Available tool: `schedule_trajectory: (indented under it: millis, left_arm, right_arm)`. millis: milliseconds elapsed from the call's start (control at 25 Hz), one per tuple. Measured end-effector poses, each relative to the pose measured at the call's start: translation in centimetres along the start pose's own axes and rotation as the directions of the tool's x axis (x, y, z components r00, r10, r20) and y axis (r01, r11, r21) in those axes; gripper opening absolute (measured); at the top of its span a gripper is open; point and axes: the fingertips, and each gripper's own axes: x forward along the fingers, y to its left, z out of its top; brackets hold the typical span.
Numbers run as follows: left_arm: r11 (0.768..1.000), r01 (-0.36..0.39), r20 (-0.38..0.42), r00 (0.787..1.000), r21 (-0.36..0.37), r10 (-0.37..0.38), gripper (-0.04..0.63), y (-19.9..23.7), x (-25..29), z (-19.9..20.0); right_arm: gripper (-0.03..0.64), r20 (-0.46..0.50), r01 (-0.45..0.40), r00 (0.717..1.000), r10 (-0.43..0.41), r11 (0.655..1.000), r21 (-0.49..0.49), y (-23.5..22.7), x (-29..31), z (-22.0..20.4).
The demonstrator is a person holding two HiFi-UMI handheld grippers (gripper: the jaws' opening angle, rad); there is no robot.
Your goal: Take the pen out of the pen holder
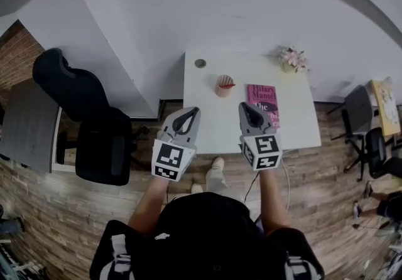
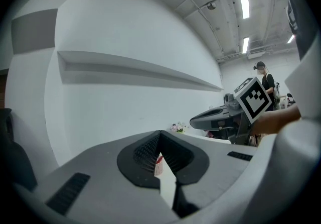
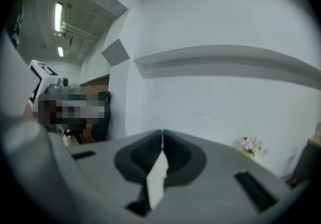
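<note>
A pink pen holder [image 1: 223, 86] stands on the white table [image 1: 207, 115] toward its back middle, with a red pen [image 1: 227, 85] lying across its top. In the left gripper view a sliver of the holder [image 2: 159, 164] shows through the slit between the jaws. My left gripper [image 1: 195, 110] hovers over the table's front left, jaws shut with nothing in them. My right gripper [image 1: 241, 107] hangs over the front right beside the book, also shut and empty. Both grippers are well short of the holder. The right gripper [image 2: 193, 122] shows in the left gripper view.
A magenta book [image 1: 262, 103] lies right of the holder. A pot of pink flowers [image 1: 291, 59] stands at the back right corner, and a small round disc [image 1: 200, 63] at the back left. A black office chair [image 1: 103, 140] stands left of the table, more chairs [image 1: 367, 134] at right.
</note>
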Motion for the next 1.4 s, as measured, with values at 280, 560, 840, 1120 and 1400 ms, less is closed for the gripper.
schedule_trajectory:
  millis: [280, 560, 840, 1120, 1400]
  left_arm:
    - [1.0, -0.016, -0.005, 1.0, 0.011, 0.016, 0.016, 2.1, 5.1, 0.7]
    - [0.999, -0.044, -0.014, 0.999, 0.008, 0.044, 0.016, 4.1, 9.8, 1.2]
    - [0.998, -0.069, -0.044, 0.997, 0.01, 0.069, 0.016, 4.9, 13.7, 0.9]
    - [0.996, -0.092, -0.066, 0.993, 0.016, 0.093, 0.015, 4.8, 16.4, 0.6]
    - [0.995, -0.098, -0.105, 0.99, 0.012, 0.098, 0.016, 4.6, 17.7, -0.8]
  right_arm:
    - [0.035, 0.003, -0.031, 1.0, 0.031, 1.0, 0.002, -3.1, 4.7, 0.9]
    - [0.035, -0.004, -0.061, 0.998, 0.061, 0.998, 0.008, -6.6, 9.0, 1.2]
    - [0.035, -0.019, -0.096, 0.995, 0.096, 0.995, 0.02, -9.6, 12.1, 0.8]
    - [0.035, -0.03, -0.144, 0.989, 0.144, 0.989, 0.018, -11.3, 14.1, 0.2]
    - [0.035, -0.062, -0.17, 0.983, 0.171, 0.985, 0.032, -11.9, 15.1, -1.1]
